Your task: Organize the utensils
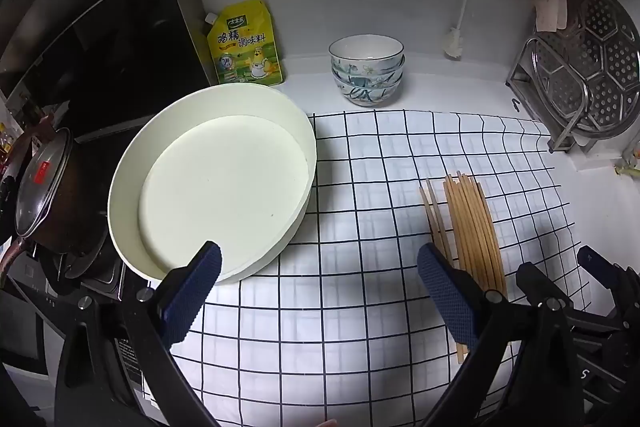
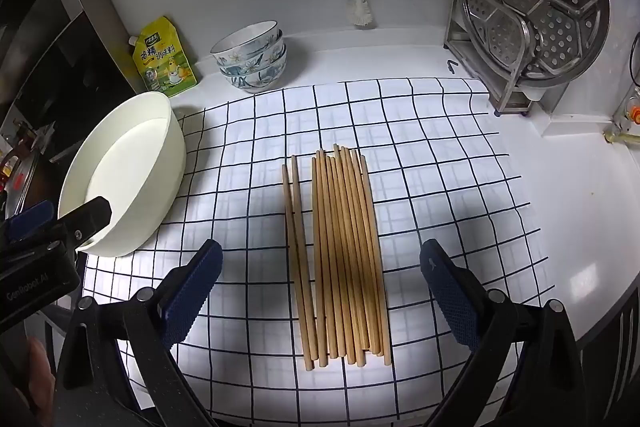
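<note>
Both hand-held grippers hang wide apart and empty, tilted down over the tabletop's checked cloth (image 2: 420, 155). The right hand-held gripper (image 2: 320, 267) straddles the wooden chopsticks (image 2: 344, 247), which lie flat on the cloth, long axes running away from the camera: two set slightly apart on the left, about ten bundled beside them. The left hand-held gripper (image 1: 320, 271) hovers between the chopsticks and one round white tray (image 1: 132, 163). Three patterned bowls (image 1: 366, 71) stand stacked by the wall.
</note>
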{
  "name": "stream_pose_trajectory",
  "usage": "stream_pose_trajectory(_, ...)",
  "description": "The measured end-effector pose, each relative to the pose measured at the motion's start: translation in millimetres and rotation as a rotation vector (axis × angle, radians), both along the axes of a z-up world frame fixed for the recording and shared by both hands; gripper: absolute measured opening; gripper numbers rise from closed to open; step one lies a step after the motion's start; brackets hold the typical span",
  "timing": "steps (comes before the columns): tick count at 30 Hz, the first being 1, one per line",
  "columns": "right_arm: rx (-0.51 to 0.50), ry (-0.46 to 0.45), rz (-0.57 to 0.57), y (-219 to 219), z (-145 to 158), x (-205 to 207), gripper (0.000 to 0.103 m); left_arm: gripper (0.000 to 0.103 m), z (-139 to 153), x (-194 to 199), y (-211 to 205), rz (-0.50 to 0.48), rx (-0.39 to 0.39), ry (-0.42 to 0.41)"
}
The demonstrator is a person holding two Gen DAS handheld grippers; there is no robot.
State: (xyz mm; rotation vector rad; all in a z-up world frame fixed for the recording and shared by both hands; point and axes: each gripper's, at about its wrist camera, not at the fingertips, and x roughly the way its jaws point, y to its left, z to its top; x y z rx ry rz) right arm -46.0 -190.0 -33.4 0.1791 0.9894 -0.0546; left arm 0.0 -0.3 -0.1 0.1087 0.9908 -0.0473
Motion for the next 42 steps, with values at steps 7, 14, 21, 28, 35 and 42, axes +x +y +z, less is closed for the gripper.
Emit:
stream_pose_trajectory(7, 0.001, -0.005, 0.007, 3, 3, 0, 0.094, 0.097, 1, -1, -1, 0.011, -0.001, -0.005)
stream_pose_trajectory(14, -0.009, 0.007, 0.023, 7, 1, 8, 0.094, 0.097, -2, 0, 11, 0.018, -0.006, -0.014)
stream_pose_trajectory(21, -0.009, 0.010, 0.028, 7, 0, 10, 0.094, 0.097, 1, 2, 12, 0.027, -0.002, -0.007)
stream_pose_trajectory(28, -0.012, 0.007, 0.024, 6, 0, 9, 0.094, 0.097, 2, 0, 12, 0.029, -0.005, -0.016)
stream_pose_trajectory(35, -0.011, 0.002, 0.018, 4, 1, 6, 0.094, 0.097, 3, -1, 9, 0.027, -0.004, -0.016)
stream_pose_trajectory(42, -0.011, 0.004, 0.019, 3, 1, 7, 0.094, 0.097, 3, -1, 9, 0.029, -0.005, -0.016)
